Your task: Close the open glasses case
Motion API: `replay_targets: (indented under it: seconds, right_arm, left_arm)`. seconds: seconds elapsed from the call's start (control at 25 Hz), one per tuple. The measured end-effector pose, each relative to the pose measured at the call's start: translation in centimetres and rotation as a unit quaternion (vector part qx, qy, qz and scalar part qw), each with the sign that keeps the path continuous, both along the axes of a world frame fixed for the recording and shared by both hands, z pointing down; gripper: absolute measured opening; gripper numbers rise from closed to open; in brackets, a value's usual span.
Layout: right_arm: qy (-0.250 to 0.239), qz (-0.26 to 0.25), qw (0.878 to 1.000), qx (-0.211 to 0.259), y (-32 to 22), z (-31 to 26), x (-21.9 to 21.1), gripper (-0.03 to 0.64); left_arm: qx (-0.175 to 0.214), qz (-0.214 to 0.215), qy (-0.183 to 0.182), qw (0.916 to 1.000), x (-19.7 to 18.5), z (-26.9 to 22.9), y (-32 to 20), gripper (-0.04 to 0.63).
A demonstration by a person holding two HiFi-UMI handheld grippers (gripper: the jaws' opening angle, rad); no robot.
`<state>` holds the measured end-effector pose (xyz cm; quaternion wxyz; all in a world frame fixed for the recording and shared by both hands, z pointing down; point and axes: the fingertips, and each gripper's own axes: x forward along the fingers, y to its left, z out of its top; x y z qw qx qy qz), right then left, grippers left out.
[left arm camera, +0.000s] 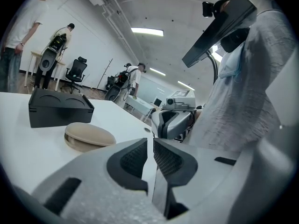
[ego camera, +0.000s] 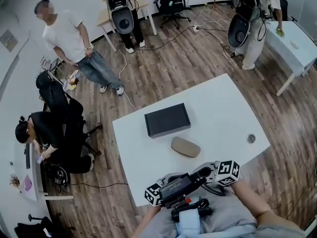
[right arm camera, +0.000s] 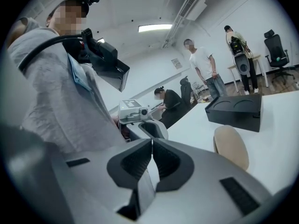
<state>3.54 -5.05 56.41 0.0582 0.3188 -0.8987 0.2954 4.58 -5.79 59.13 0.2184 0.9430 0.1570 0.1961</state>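
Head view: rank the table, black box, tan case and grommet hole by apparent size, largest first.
1. table
2. black box
3. tan case
4. grommet hole
The three smaller things sit on the same tabletop, so nearness to the camera does not make this order unsure.

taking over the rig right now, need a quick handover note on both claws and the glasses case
Left claw: shut, nothing in it, held at the near table edge close to the person's body.
Right claw: shut, empty, beside the left one.
Glasses case: beige, lying on the white table, on the person's side of the black box and apart from it; neither claw touches it.
Done: the case looks closed, lid down on its base.
Left: probably nothing; check the seam if in doubt.
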Motion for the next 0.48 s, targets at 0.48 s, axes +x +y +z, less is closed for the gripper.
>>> replay_targets:
  seconds: [0.48]
  right_arm:
    - [-0.004,-0.019,1.000,0.002,-0.13,0.22,0.21,0.034]
  left_arm:
    - [0.004,-0.021,-0.001,0.9998,0.17,0.34,-0.44,0.052]
